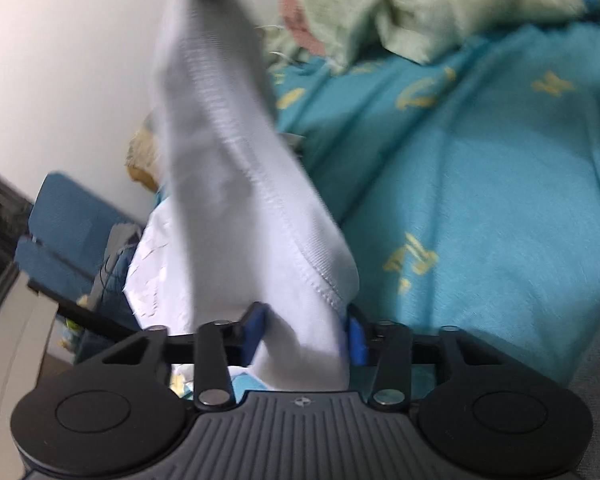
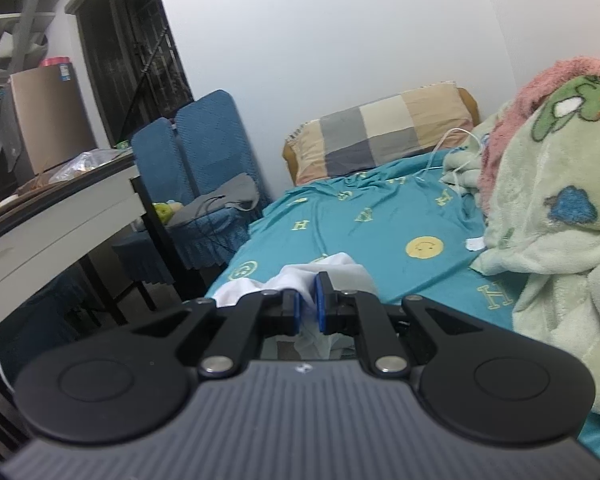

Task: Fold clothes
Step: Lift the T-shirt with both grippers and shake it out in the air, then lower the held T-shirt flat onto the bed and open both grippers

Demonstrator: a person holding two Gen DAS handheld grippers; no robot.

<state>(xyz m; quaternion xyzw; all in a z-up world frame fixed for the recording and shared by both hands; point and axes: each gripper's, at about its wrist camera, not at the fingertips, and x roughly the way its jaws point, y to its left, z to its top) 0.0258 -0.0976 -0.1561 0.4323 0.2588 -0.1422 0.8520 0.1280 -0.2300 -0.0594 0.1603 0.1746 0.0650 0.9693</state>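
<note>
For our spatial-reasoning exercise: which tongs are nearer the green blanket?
Right. The right tongs sit just beside the blanket; the left tongs have it farther ahead, across bare sheet.

The white garment (image 1: 236, 184), centre of the left wrist view, is smooth knit cloth with a stitched hem. The teal bedsheet (image 2: 364, 232) is thin, matt, wrinkled cotton-like cloth with yellow prints. At right in the right wrist view, the pale green blanket (image 2: 560, 208) looks fluffy fleece. The checked pillow (image 2: 384, 132) is woven cloth. Each tool (image 2: 308, 304) is matt black plastic with shiny metal rivets and blue rubbery pads (image 2: 321, 300).
</note>
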